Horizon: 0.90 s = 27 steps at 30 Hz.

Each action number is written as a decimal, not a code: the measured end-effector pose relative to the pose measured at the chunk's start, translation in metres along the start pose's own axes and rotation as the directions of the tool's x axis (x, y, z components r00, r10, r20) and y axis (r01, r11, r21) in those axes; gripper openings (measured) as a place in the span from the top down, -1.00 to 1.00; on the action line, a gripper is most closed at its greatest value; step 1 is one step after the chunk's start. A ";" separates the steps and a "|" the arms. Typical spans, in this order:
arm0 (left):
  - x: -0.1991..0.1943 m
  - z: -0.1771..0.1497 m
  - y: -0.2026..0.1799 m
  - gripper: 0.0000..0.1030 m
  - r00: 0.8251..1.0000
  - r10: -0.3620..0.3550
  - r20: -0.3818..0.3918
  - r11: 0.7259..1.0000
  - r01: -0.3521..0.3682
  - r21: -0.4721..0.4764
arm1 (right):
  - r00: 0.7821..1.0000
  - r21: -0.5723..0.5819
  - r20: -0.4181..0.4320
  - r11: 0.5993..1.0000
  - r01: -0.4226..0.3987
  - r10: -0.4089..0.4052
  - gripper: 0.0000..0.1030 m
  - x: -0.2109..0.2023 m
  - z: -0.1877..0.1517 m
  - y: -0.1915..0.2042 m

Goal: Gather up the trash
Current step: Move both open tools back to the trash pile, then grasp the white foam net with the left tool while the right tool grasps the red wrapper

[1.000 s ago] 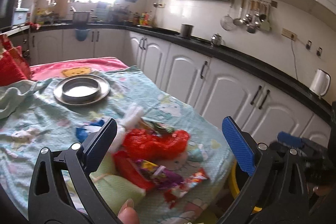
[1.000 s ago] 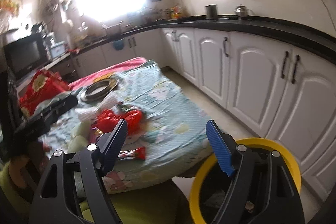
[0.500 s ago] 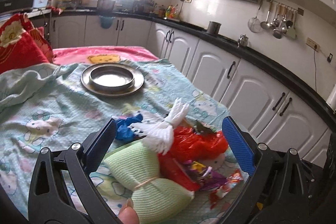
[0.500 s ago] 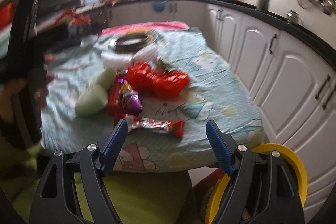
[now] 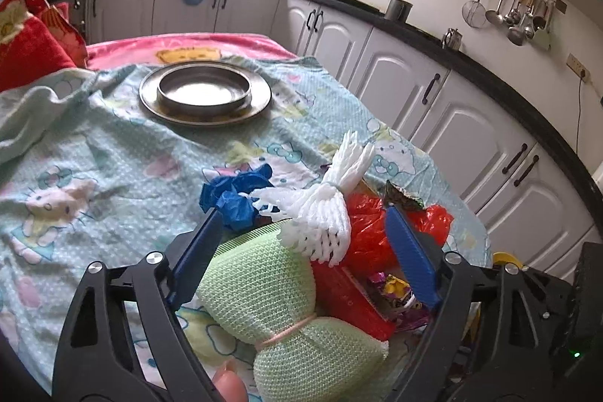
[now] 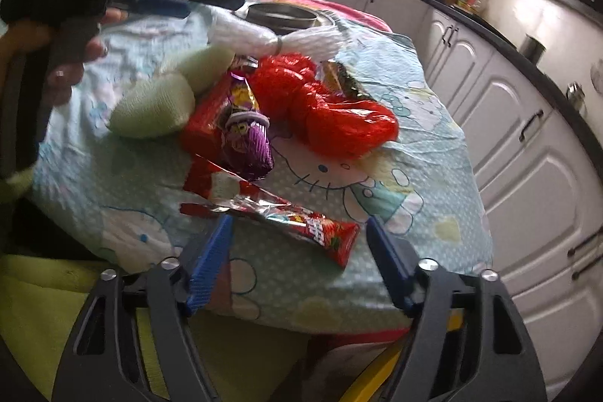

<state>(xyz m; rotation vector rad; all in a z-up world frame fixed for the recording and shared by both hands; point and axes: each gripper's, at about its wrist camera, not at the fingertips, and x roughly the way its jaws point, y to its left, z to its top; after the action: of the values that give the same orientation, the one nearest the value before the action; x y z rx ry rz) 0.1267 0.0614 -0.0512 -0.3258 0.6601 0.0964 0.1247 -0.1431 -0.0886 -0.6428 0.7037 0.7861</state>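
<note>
Red crinkly foil snack wrapper [image 6: 301, 219] at lower centre, light and slippery: best pinched mid-length by wide-open, empty right gripper [image 6: 297, 253]; left gripper [image 5: 301, 251] likewise agape, empty.

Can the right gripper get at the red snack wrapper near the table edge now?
Probably yes. The right gripper is open and the red snack wrapper lies flat just ahead of its fingers, at the near side of the pile, with nothing on top of it.

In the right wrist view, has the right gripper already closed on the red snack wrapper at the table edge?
No. The right gripper is open, its blue fingers spread on either side of the red snack wrapper, which lies flat on the tablecloth.
</note>
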 end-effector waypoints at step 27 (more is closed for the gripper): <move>-0.024 0.001 -0.009 0.81 0.998 -0.046 0.040 0.998 0.045 0.033 | 0.991 0.054 0.110 0.995 -0.083 0.077 0.80 -0.044 -0.009 0.011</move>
<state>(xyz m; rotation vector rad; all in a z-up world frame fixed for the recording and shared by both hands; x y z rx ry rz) 0.1104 0.0534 -0.0330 -0.3076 0.6127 0.0489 0.0905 -0.1616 -0.0636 -0.5178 0.6547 0.8647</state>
